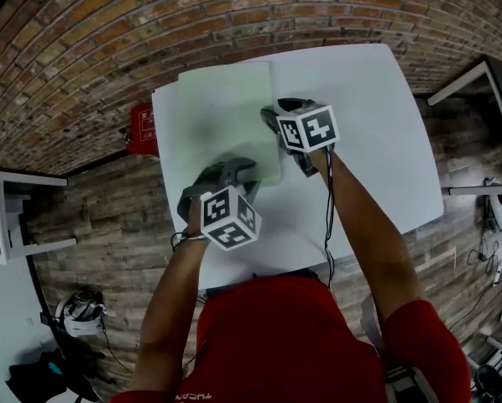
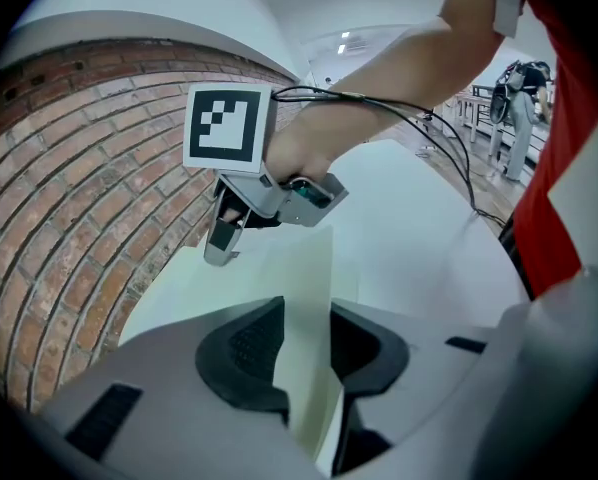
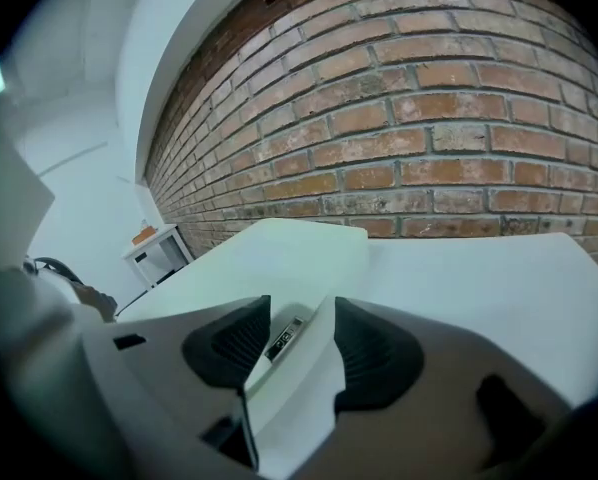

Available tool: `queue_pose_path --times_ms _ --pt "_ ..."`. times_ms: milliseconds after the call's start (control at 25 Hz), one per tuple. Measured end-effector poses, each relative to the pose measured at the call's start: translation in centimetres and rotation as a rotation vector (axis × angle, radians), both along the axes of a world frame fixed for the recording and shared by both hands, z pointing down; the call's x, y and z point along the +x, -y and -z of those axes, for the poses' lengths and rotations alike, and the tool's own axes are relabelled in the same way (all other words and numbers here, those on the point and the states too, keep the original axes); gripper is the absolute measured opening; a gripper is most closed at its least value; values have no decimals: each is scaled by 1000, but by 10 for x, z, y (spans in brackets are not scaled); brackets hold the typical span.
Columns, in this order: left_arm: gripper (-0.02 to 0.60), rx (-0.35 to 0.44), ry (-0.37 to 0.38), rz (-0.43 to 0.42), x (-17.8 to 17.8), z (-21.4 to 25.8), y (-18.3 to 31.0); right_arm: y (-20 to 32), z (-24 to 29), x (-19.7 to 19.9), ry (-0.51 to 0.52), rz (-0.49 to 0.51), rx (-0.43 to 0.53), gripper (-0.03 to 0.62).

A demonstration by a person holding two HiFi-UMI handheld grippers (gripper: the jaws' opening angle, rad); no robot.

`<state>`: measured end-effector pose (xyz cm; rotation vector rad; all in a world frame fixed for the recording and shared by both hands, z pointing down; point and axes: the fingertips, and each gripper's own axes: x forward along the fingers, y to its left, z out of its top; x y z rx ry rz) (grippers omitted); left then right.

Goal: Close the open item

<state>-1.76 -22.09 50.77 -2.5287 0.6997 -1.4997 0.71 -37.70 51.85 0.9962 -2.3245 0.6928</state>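
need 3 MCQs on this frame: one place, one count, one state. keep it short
1. Where does the folder lie? A floor; B white table; C shelf.
2. How many grippers are at it? A one; B two; C none.
3. Between the left hand-held gripper jaws is: A nothing; B a pen; C the folder's edge.

Key: B, it rests flat on the white table; B, the right hand-held gripper also has its edge between its jaws; C, the pale sheet stands between the pads.
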Motion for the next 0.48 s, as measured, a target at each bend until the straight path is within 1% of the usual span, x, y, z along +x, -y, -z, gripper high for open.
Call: queue_pose_path --times_ms 240,360,480 --pt "107 2 3 -12 -2 0 0 0 -4 -1 -46 5 3 198" --pt "121 11 -1 -21 0 1 0 0 -4 -1 -70 15 20 198" --pt "135 33 -9 -29 1 2 0 0 -4 -1 -70 15 23 198"
